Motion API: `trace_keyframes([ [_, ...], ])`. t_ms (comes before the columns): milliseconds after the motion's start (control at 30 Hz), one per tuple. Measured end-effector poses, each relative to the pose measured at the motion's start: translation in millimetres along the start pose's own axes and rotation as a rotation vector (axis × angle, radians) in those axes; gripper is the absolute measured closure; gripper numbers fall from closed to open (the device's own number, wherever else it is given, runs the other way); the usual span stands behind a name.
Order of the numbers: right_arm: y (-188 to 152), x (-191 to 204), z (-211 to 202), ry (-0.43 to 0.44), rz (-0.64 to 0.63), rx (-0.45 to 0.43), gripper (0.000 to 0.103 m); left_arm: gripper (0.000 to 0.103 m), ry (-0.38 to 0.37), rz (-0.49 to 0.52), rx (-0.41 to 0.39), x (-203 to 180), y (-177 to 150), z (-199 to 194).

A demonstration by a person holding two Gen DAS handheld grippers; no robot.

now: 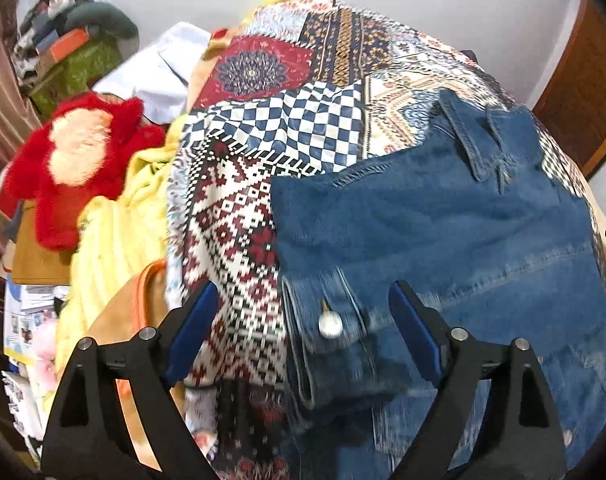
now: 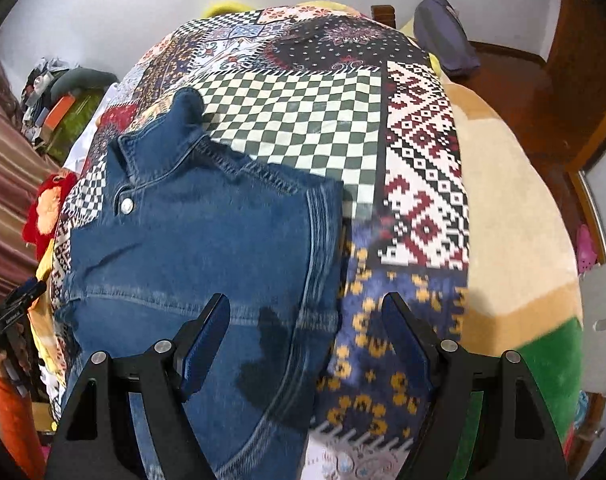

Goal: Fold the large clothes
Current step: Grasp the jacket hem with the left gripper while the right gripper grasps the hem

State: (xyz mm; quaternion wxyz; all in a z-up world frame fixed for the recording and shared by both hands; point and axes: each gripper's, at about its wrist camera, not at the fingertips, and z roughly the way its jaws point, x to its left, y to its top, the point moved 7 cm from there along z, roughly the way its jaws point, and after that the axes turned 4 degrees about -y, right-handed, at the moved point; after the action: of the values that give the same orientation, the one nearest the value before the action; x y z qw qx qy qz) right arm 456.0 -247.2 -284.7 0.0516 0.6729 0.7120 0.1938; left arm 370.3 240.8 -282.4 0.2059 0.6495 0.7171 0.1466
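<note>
Over on the left there's a fuzzy red sweater (image 1: 79,168) and some yellow clothes (image 1: 115,236) heaped beside the patchwork bedspread (image 1: 239,216), near enough to snag if a sleeve gets swung that way. The denim jacket (image 1: 443,216) lies flat on the bedspread, collar pointing away, partly folded already by the look of it. The left gripper (image 1: 303,332) hangs over the buttoned cuff (image 1: 331,328) with its jaws spread wide, nothing pinched. The right gripper (image 2: 305,336) is just as wide and empty, above the jacket's right edge. Denim like this is probably heavy and stiff, so it'll hold a crease but wants a grab on thick seams or the hem. Far right, only a beige blanket (image 2: 503,200), nothing blocking.
</note>
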Motion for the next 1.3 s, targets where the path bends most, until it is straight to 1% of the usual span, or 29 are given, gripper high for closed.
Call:
trace_keyframes([
  [67, 6, -4, 10, 0.010, 0.037, 0.008, 0.027, 0.016, -0.035, -0.018, 0.045, 3, 6, 19],
  [100, 10, -7, 17, 0.015, 0.066, 0.014, 0.027, 0.016, -0.041, -0.027, 0.060, 5, 8, 28],
  [233, 20, -11, 39, 0.048, 0.099, 0.044, 0.027, 0.016, -0.052, -0.065, 0.123, 13, 12, 64],
  [267, 22, -12, 44, 0.060, 0.110, 0.048, 0.027, 0.018, -0.057, -0.073, 0.133, 15, 13, 72],
  [300, 22, -12, 48, 0.073, 0.114, 0.056, 0.027, 0.023, -0.069, -0.079, 0.136, 17, 15, 79],
  [333, 23, -11, 52, 0.081, 0.109, 0.065, 0.027, 0.026, -0.075, -0.082, 0.138, 18, 17, 83],
  [400, 26, -7, 56, 0.105, 0.089, 0.052, 0.027, 0.034, -0.097, -0.092, 0.141, 19, 21, 93],
  [433, 27, -6, 56, 0.115, 0.089, 0.044, 0.027, 0.036, -0.102, -0.090, 0.133, 19, 23, 95],
  [467, 28, -4, 58, 0.127, 0.091, 0.037, 0.030, 0.040, -0.102, -0.086, 0.122, 18, 25, 96],
  [500, 30, -2, 59, 0.147, 0.094, 0.029, 0.034, 0.049, -0.101, -0.080, 0.108, 18, 28, 96],
  [533, 32, 0, 61, 0.162, 0.095, 0.028, 0.047, 0.056, -0.105, -0.077, 0.094, 17, 31, 96],
  [567, 33, 2, 64, 0.177, 0.093, 0.035, 0.060, 0.066, -0.103, -0.082, 0.093, 17, 33, 96],
  [600, 34, 2, 66, 0.172, 0.090, 0.036, 0.065, 0.073, -0.099, -0.083, 0.094, 17, 35, 97],
  [633, 36, 2, 67, 0.156, 0.085, 0.027, 0.076, 0.076, -0.099, -0.081, 0.095, 17, 37, 98],
  [667, 39, 3, 66, 0.161, 0.080, 0.016, 0.083, 0.079, -0.097, -0.077, 0.093, 16, 38, 97],
  [733, 45, 5, 62, 0.180, 0.076, -0.001, 0.088, 0.084, -0.087, -0.065, 0.077, 16, 41, 93],
  [800, 55, 9, 55, 0.174, 0.053, -0.030, 0.090, 0.092, -0.064, -0.045, 0.049, 14, 44, 86],
  [867, 66, 17, 48, 0.147, 0.008, -0.056, 0.090, 0.093, -0.043, -0.045, 0.017, 15, 49, 73],
  [900, 75, 26, 43, 0.121, -0.031, -0.081, 0.090, 0.093, -0.035, -0.048, -0.002, 17, 52, 67],
  [967, 90, 40, 34, 0.099, -0.084, -0.116, 0.091, 0.093, -0.018, -0.053, -0.044, 20, 59, 54],
  [1067, 115, 66, 19, 0.091, -0.142, -0.176, 0.091, 0.094, 0.015, -0.059, -0.097, 28, 68, 37],
  [1100, 126, 78, 12, 0.091, -0.166, -0.206, 0.091, 0.094, 0.023, -0.060, -0.110, 32, 72, 34],
  [1200, 151, 100, 6, 0.088, -0.193, -0.254, 0.091, 0.094, 0.058, -0.061, -0.138, 43, 80, 24],
  [1267, 162, 107, 11, 0.071, -0.203, -0.261, 0.091, 0.094, 0.090, -0.058, -0.140, 52, 84, 24],
  [1300, 167, 111, 19, 0.049, -0.211, -0.262, 0.091, 0.094, 0.099, -0.059, -0.136, 53, 87, 29],
])
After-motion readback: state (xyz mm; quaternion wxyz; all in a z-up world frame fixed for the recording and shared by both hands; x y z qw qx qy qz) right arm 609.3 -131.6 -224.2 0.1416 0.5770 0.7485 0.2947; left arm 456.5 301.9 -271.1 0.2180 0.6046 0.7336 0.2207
